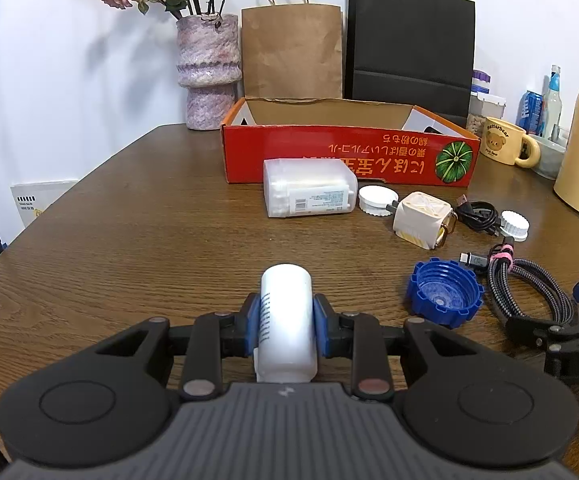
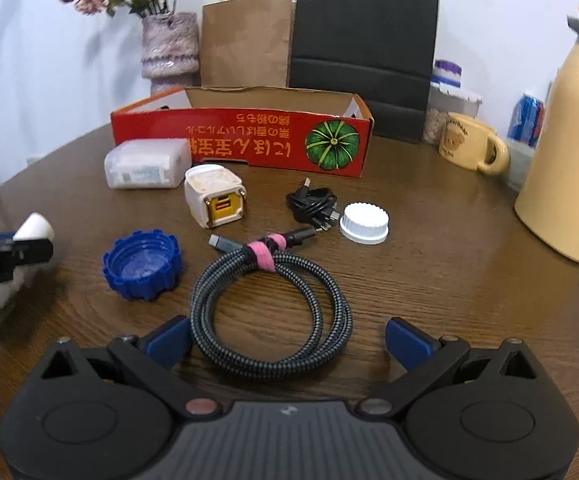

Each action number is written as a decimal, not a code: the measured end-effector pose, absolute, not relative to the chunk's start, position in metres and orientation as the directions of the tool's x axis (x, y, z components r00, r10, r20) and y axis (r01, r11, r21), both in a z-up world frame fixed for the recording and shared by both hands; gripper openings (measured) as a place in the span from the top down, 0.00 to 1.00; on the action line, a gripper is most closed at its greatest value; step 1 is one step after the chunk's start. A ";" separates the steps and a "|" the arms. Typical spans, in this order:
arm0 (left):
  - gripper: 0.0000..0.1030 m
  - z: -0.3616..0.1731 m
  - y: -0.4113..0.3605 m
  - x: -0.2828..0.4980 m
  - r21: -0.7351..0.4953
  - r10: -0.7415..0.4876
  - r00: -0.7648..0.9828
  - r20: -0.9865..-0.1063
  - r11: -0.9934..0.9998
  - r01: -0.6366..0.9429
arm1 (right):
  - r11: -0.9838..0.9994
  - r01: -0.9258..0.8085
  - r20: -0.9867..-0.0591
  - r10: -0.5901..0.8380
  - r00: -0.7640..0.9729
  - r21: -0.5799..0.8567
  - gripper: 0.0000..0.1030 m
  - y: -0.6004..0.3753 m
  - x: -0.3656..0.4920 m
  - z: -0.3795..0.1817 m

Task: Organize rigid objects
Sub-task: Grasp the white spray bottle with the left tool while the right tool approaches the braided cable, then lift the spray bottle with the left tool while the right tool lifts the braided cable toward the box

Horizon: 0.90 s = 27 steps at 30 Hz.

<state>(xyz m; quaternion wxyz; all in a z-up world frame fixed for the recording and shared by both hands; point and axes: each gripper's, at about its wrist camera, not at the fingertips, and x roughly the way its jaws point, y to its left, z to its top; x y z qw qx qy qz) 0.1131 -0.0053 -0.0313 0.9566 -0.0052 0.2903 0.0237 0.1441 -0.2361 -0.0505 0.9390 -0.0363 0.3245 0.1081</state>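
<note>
Bottle, white plastic, cylindrical, black print down one side (image 1: 286, 320): clamped between the blue pads of the left gripper (image 1: 286, 326), whose jaws stand narrow and pressed to its two sides; its rounded end points ahead of the jaws, above the brown wood-grain desk (image 1: 129, 248).

Cap, blue plastic, ribbed, open side up (image 1: 444, 292): on the desk just right of the left jaws.

Cable, grey-black braided, coiled, bound with a pink strap (image 2: 269, 308): on the desk, its near loop lying between the right gripper (image 2: 287, 340) jaws, which stand wide with neither blue pad touching it.

Charger, cream cube-shaped with yellow port face (image 2: 215, 200): ahead and left of the right jaws, beyond the blue cap.

Cable, thin black, bundled (image 2: 313, 204): ahead of the right jaws, past the braided coil, touching a white ribbed screw cap (image 2: 364, 223) on its right.

Second white ribbed cap (image 1: 377, 198): ahead and right of the left jaws, between the charger and a translucent white rectangular box with a label (image 1: 309, 194).

Carton, red cardboard, open-topped, printed with a green pumpkin (image 1: 349, 152): far ahead of both jaws, directly behind the translucent box.
</note>
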 end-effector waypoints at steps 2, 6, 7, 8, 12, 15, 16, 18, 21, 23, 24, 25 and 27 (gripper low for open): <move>0.72 -0.031 -0.005 0.113 0.004 0.042 0.830 -0.556 0.999 -0.049 | 0.974 -0.225 -0.622 0.191 0.759 0.024 0.00 -0.237 0.148 -0.051; 0.72 -0.032 -0.006 0.113 0.004 0.042 0.831 -0.555 0.999 -0.048 | 0.973 -0.230 -0.623 0.192 0.758 0.020 0.00 -0.233 0.156 -0.051; 0.72 -0.031 -0.005 0.113 0.004 0.042 0.832 -0.554 0.999 -0.049 | 0.973 -0.231 -0.623 0.194 0.758 0.021 0.00 -0.232 0.158 -0.051; 0.72 -0.031 -0.005 0.113 0.003 0.043 0.832 -0.553 0.999 -0.050 | 0.973 -0.230 -0.623 0.193 0.758 0.022 0.00 -0.231 0.162 -0.051; 0.72 -0.031 -0.004 0.113 0.002 0.046 0.832 -0.553 0.999 -0.054 | 0.977 -0.211 -0.624 0.179 0.761 0.024 0.00 -0.229 0.171 -0.051; 0.72 -0.030 -0.004 0.113 0.000 0.044 0.834 -0.551 0.999 -0.052 | 0.972 -0.234 -0.618 0.200 0.760 0.027 0.03 -0.228 0.169 -0.050; 0.72 -0.030 -0.003 0.112 -0.001 0.044 0.834 -0.550 0.999 -0.053 | 0.971 -0.239 -0.607 0.205 0.767 0.026 0.14 -0.228 0.166 -0.049; 0.72 -0.030 -0.003 0.113 -0.003 0.044 0.834 -0.550 0.998 -0.055 | 0.972 -0.236 -0.603 0.199 0.773 0.017 0.15 -0.227 0.164 -0.048; 0.72 -0.030 -0.003 0.113 -0.005 0.044 0.833 -0.551 0.998 -0.057 | 0.974 -0.227 -0.600 0.194 0.777 0.021 0.15 -0.228 0.163 -0.048; 0.72 -0.031 -0.003 0.113 -0.006 0.045 0.832 -0.553 0.998 -0.058 | 0.974 -0.225 -0.586 0.193 0.787 0.018 0.16 -0.229 0.160 -0.047; 0.72 -0.031 -0.003 0.113 -0.007 0.045 0.831 -0.554 0.998 -0.058 | 0.974 -0.228 -0.574 0.194 0.796 0.014 0.16 -0.228 0.158 -0.045; 0.72 -0.031 -0.003 0.113 -0.007 0.045 0.831 -0.554 0.998 -0.058 | 0.973 -0.231 -0.561 0.193 0.805 0.004 0.16 -0.227 0.155 -0.044; 0.72 -0.031 -0.003 0.113 -0.006 0.045 0.832 -0.553 0.998 -0.058 | 0.973 -0.231 -0.543 0.185 0.819 -0.017 0.16 -0.225 0.150 -0.042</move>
